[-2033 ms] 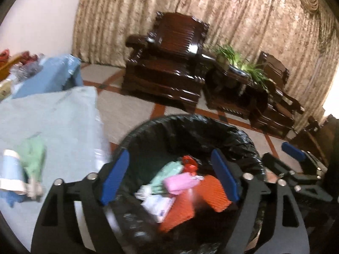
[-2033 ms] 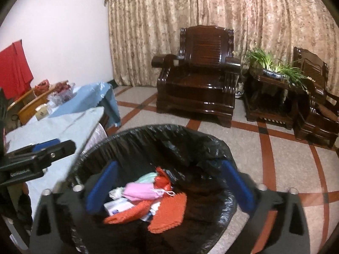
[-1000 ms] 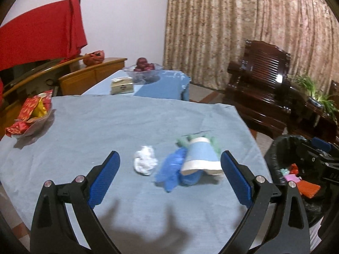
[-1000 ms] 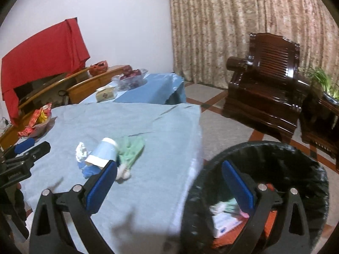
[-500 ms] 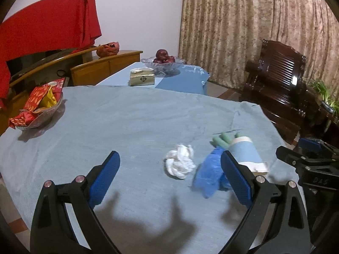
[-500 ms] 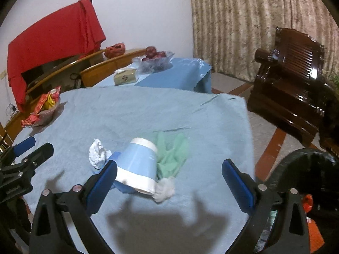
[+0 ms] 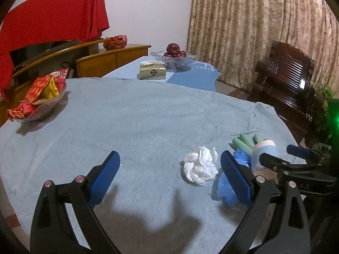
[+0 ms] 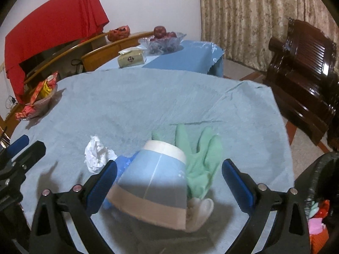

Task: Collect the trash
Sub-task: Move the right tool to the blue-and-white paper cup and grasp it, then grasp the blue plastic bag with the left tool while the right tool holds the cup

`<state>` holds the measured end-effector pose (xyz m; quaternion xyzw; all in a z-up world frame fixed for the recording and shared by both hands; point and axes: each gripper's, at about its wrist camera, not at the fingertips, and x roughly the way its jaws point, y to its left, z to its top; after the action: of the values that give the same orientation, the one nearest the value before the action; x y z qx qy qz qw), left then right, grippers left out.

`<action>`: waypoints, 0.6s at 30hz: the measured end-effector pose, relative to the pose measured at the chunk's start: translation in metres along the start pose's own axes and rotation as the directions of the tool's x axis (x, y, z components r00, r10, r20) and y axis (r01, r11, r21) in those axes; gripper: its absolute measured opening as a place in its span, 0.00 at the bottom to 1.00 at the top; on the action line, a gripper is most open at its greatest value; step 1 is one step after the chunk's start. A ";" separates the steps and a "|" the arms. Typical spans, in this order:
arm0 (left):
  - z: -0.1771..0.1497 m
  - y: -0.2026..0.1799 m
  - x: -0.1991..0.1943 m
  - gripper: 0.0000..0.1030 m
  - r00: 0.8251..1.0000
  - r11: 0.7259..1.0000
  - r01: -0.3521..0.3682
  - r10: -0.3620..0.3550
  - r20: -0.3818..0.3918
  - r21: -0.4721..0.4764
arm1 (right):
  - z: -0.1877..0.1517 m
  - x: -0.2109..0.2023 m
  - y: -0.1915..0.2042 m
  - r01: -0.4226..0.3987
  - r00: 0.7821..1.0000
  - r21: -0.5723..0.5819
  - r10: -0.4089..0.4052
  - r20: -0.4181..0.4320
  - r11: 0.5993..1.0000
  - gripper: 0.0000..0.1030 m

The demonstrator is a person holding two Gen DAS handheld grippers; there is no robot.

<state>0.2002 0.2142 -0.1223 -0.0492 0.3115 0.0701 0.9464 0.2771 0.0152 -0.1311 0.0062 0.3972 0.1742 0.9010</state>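
- The left claw [image 7: 168, 174] hangs over the near edge of the worktop [image 7: 131, 122], jaws spread wide and holding nothing.
- The right claw [image 8: 169, 180] is also wide open and empty; the paper cup [image 8: 151, 185] lies on its side between its blue pads [image 8: 101, 185] with a gap on either side.
- The trash sits together near the right edge of the worktop: a crumpled white tissue [image 7: 200, 168], a blue glove [image 7: 227, 187] just beside it, the cup, and a green glove [image 8: 201, 163] touching the cup's far side.
- A small whitish scrap [image 8: 200, 208] lies against the cup's brown-banded rim.
- A black-lined bin [image 8: 317, 190] stands off the right edge, with pink and orange litter inside.
- At the far left edge rests a glass bowl of red snack packets [image 7: 40, 99].
- Beyond the far edge, a second blue-covered table carries a tissue box [image 7: 152, 72] and a fruit bowl [image 7: 173, 58].
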 end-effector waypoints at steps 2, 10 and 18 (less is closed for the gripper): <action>0.000 0.000 0.001 0.90 1.000 1.000 0.001 -0.001 -0.002 -0.003 | -0.001 0.004 0.002 -0.003 1.000 -0.006 0.003 -0.018 1.000 0.94; -0.004 -0.001 0.005 0.90 1.000 1.000 0.006 -0.006 -0.016 -0.009 | -0.013 0.002 0.003 -0.087 0.995 -0.011 0.086 -0.052 0.996 0.62; -0.006 -0.011 -0.002 0.90 1.000 1.000 0.022 -0.022 -0.012 0.005 | -0.020 -0.026 -0.013 -0.131 0.991 0.022 0.132 -0.024 0.991 0.55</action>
<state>0.1971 0.2019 -0.1258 -0.0505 0.3170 0.0585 0.9453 0.2507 -0.0084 -0.1278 0.0393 0.4092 0.2292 0.8823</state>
